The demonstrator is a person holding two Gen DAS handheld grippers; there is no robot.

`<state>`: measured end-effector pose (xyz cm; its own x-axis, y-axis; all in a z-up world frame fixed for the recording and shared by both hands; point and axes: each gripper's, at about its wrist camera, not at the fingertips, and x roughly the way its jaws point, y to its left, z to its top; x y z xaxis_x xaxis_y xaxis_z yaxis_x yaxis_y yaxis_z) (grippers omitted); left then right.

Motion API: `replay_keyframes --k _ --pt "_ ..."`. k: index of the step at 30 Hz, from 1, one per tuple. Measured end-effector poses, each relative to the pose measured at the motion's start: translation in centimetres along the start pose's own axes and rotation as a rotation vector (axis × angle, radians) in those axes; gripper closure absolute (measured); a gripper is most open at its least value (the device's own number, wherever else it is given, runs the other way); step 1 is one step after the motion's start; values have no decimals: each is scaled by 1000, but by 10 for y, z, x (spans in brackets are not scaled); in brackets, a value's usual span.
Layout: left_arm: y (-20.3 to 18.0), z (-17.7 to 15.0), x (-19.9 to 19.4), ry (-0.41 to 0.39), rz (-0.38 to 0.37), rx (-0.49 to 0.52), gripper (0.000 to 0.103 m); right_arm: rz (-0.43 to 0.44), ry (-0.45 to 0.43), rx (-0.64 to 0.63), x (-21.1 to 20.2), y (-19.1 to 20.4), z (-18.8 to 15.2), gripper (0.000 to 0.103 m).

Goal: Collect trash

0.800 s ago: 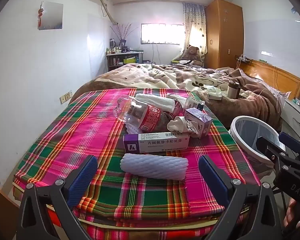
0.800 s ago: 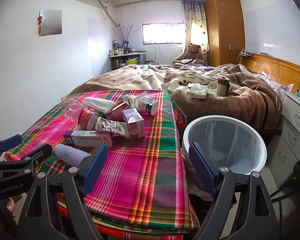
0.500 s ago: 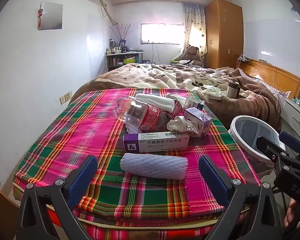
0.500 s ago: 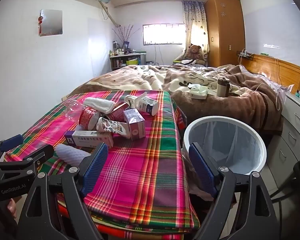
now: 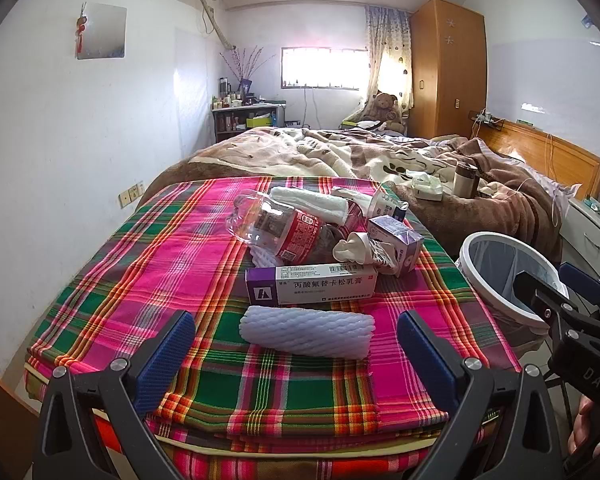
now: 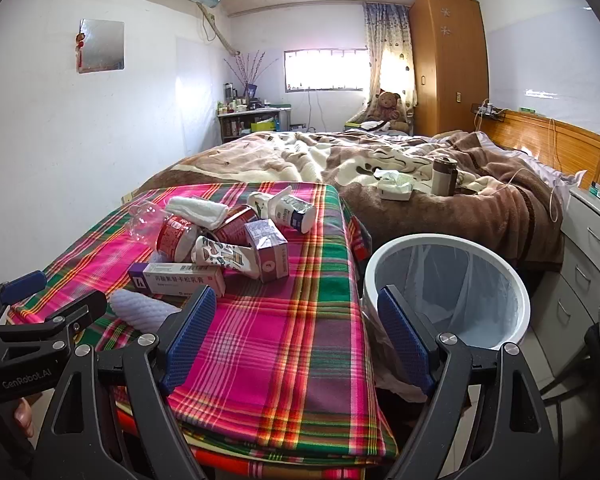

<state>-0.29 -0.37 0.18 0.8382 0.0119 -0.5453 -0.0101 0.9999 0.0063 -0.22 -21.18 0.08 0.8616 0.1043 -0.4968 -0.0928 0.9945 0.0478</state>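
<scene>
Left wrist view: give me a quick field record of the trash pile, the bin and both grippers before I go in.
surface: plaid cloth
nearest item: white foam sleeve, lying flat, ahead of the left gripper
behind it: purple-and-white ointment box
pile: crushed clear bottle, purple carton, rolled white towel
bin: white-rimmed trash bin, lined, beside the cloth's right edge
left gripper: open, nothing between the jaws
right gripper: open, holding nothing
collected so far: no trash visible in the bin
</scene>
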Motion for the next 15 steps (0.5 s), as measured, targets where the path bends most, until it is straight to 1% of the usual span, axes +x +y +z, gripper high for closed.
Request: replay_keyframes --k 15 --pt "2 2 -2 2 -2 -3 1 -2 -2 0 0 0 0 18"
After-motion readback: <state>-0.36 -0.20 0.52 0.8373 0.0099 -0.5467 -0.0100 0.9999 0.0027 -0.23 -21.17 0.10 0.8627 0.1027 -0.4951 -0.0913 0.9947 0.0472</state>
